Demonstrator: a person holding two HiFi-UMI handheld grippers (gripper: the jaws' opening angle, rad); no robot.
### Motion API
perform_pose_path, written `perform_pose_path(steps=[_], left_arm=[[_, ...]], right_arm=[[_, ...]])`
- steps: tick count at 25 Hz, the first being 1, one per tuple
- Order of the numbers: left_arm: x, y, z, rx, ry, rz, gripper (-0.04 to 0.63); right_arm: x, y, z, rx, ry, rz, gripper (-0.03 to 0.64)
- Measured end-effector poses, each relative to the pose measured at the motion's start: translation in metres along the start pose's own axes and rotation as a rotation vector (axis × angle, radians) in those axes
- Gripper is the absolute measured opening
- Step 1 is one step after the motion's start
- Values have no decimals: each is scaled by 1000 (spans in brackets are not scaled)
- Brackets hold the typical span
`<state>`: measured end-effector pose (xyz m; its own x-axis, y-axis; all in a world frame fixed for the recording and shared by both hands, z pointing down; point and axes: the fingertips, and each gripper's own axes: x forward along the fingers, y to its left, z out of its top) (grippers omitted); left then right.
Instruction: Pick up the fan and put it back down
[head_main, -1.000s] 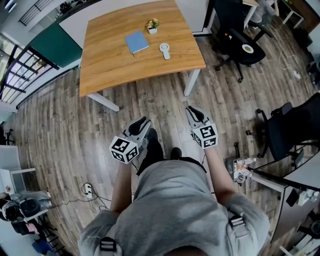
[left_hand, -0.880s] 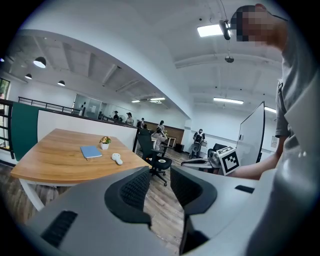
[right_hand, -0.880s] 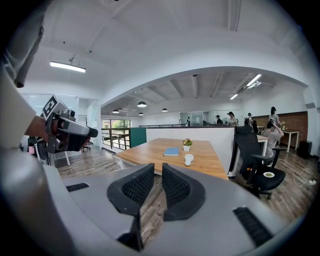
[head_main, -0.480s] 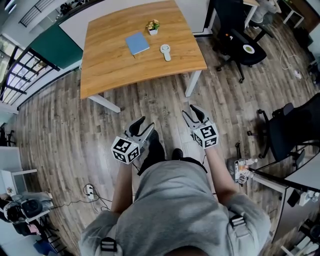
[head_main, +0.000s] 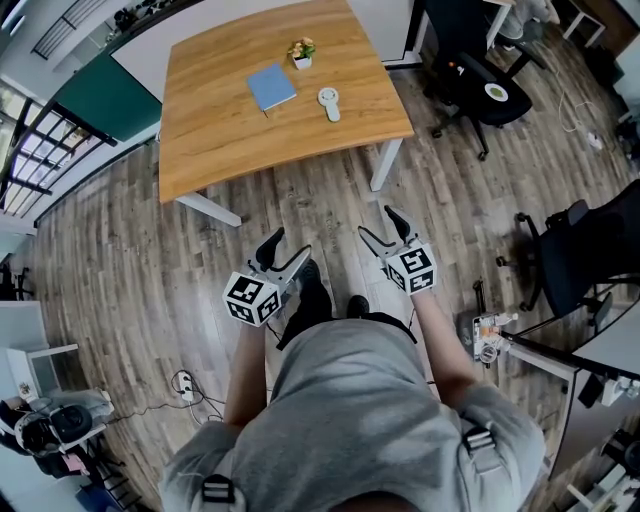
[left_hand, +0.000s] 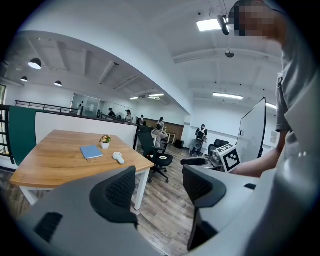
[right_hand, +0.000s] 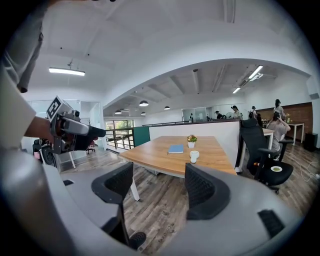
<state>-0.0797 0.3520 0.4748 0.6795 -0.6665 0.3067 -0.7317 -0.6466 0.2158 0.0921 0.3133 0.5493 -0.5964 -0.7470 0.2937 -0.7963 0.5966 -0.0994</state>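
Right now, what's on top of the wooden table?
The table carries three things, all apart: a blue notebook, a small potted plant near the far edge, and the white fan lying flat beside the notebook. Nothing blocks the tabletop; only the patches under these things are covered.

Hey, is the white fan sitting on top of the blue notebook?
No, in the head view the fan lies on bare tabletop beside the blue notebook, apart from it.
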Motion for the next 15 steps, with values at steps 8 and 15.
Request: perform_pose_path(steps=[8, 15], left_arm=[[5, 21, 4, -17, -4, -6, 299], [6, 41, 5, -30, -3, -14, 299]], right_arm=[[21, -2, 3, -1, 14, 3, 333], [42, 1, 6, 2, 24, 1, 334]])
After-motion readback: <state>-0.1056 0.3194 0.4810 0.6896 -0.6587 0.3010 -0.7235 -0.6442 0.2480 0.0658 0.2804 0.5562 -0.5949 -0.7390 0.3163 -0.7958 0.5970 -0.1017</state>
